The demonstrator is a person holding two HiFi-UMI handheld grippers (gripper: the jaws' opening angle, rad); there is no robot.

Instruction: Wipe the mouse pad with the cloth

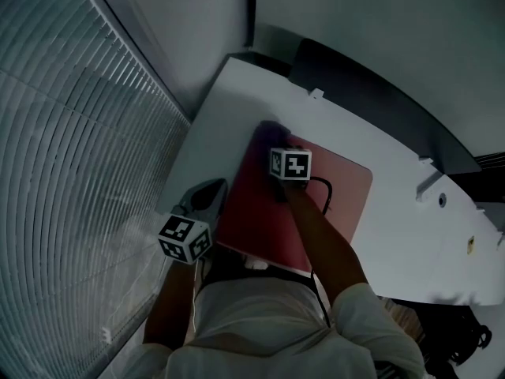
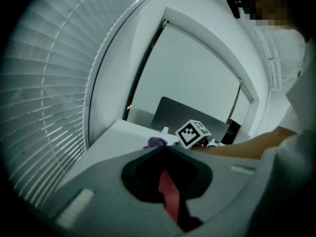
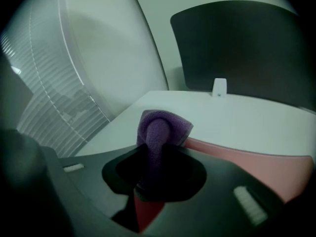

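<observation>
1 cloth [image 3: 160, 127], clamped in the right gripper's [image 3: 158, 149] jaws, sits on the 1 pad's [image 1: 339, 188] 11 o'clock corner. left gripper [image 1: 209, 197], jaws together, at the pad's 9 o'clock edge. bare table [image 1: 237, 109] toward 12 and 3 o'clock.

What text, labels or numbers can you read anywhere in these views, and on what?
None readable.
Left marker cube and right marker cube: black-and-white square patterns only, no letters or digits.
Mouse pad and purple cloth: no print visible.
</observation>
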